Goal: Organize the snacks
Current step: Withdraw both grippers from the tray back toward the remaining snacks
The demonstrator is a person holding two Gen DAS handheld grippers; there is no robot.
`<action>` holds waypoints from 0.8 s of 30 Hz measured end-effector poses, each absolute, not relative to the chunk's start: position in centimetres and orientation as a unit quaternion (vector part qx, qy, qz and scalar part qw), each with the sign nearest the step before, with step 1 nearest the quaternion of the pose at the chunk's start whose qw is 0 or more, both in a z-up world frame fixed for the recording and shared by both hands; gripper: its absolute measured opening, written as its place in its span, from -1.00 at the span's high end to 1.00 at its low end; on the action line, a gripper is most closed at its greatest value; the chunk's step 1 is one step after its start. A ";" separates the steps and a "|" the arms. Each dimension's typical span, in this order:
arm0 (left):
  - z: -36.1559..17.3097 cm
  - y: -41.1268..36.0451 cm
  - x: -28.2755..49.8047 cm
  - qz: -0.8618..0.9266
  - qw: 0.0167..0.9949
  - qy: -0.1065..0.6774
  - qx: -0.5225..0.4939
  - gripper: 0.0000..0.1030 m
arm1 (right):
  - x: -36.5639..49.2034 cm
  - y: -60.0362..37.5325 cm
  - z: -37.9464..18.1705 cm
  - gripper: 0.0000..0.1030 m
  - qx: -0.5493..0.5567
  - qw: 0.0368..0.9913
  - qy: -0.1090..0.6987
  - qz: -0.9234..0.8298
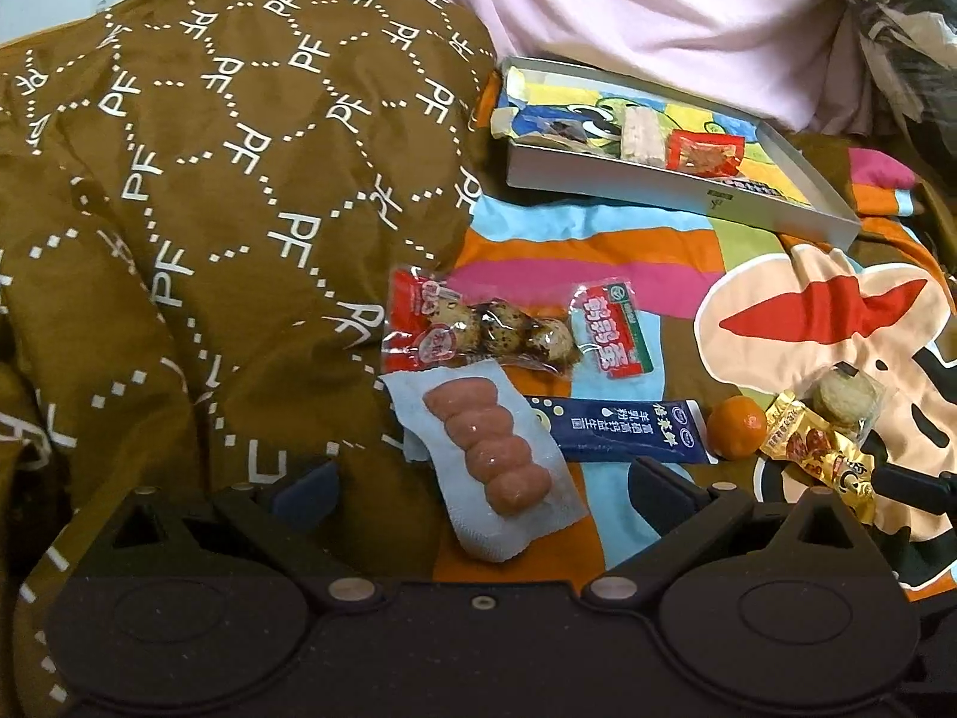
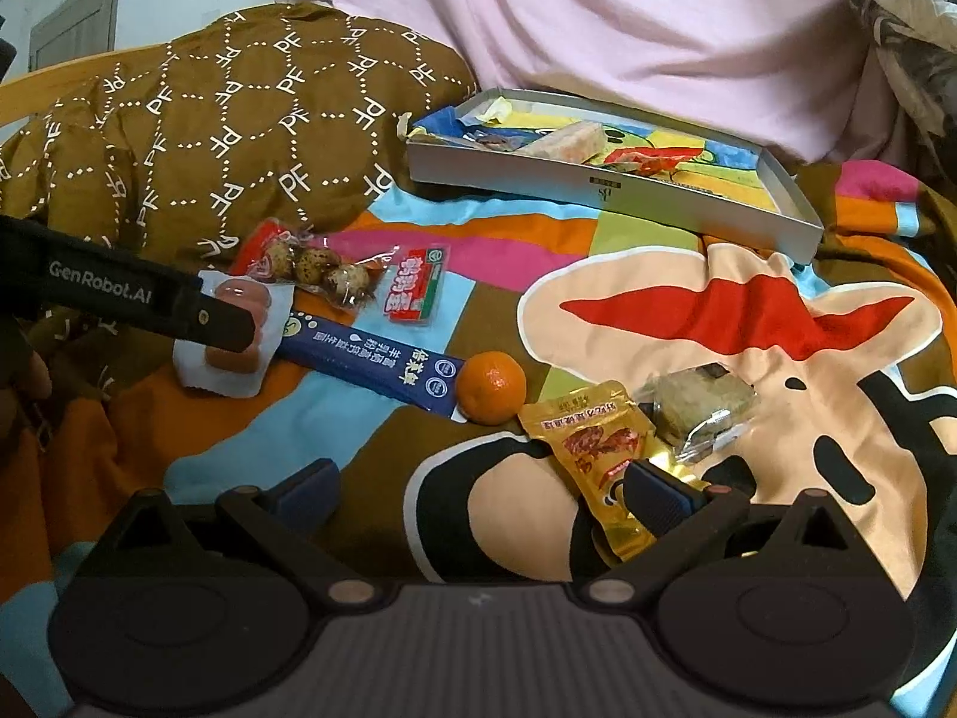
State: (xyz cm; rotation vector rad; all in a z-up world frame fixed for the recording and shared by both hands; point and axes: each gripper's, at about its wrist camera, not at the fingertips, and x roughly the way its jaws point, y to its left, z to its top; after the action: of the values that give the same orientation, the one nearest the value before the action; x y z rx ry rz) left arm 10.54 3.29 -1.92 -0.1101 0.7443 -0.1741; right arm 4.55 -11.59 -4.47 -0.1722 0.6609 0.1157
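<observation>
Snacks lie on a colourful cartoon bedsheet. My left gripper (image 1: 478,490) is open, its fingers either side of a pink sausage pack (image 1: 490,455), which also shows in the right wrist view (image 2: 239,329). Beyond it lie a quail egg pack (image 1: 490,329), a dark blue stick sachet (image 1: 622,428), a mandarin (image 1: 737,426), a gold snack pack (image 1: 819,455) and a clear-wrapped pastry (image 1: 846,398). My right gripper (image 2: 478,493) is open, its right finger beside the gold snack pack (image 2: 598,449). A grey tray (image 2: 598,191) at the back holds several snacks.
A brown quilt (image 1: 209,179) with white letters is bunched up on the left, touching the sausage and egg packs. A pink cloth (image 2: 598,30) rises behind the tray (image 1: 688,191). The pastry (image 2: 700,407) and mandarin (image 2: 491,386) lie near my right gripper.
</observation>
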 end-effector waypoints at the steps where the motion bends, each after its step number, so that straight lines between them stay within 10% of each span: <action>1: -2.0 3.2 10.7 -0.082 0.927 0.361 -0.054 -0.99 | 4.6 -11.6 -4.5 -1.00 -0.084 0.941 0.323 0.057; 24: -4.1 -0.1 13.2 -0.106 0.915 0.386 0.052 -0.98 | 6.0 -10.2 -5.3 -0.99 -0.129 0.940 0.311 0.053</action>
State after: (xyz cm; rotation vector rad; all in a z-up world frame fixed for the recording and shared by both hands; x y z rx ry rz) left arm 13.16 -0.08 -4.07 0.1062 0.7952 -0.2190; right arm 5.96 -10.18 -5.29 -0.2633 0.6356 0.1072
